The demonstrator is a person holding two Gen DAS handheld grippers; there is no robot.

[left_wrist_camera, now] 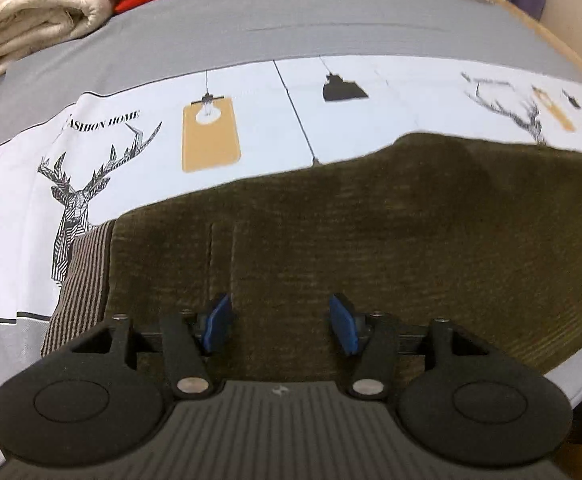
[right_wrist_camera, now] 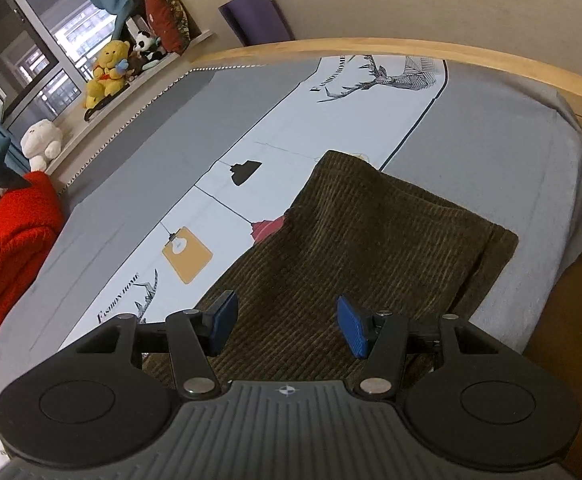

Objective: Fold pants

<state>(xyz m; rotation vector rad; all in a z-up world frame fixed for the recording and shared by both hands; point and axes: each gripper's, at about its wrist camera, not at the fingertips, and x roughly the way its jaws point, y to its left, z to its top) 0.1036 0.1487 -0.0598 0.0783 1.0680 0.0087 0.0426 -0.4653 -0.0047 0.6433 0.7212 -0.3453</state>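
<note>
The bed point(right_wrist_camera: 139, 184) stretches out under me, its grey and white cover printed with deer and lamps. On it lie the pants point(left_wrist_camera: 371, 232), olive-brown corduroy, spread in a broad flat slab near the bed's edge, with a striped lining showing at their left side. A red blanket point(right_wrist_camera: 11, 240) sits heaped well apart from them. My left gripper point(left_wrist_camera: 279, 324) hangs over the cloth with its blue pads spread wide, holding nothing. My right gripper point(right_wrist_camera: 287, 326) is likewise parted and empty above the pants.
</note>
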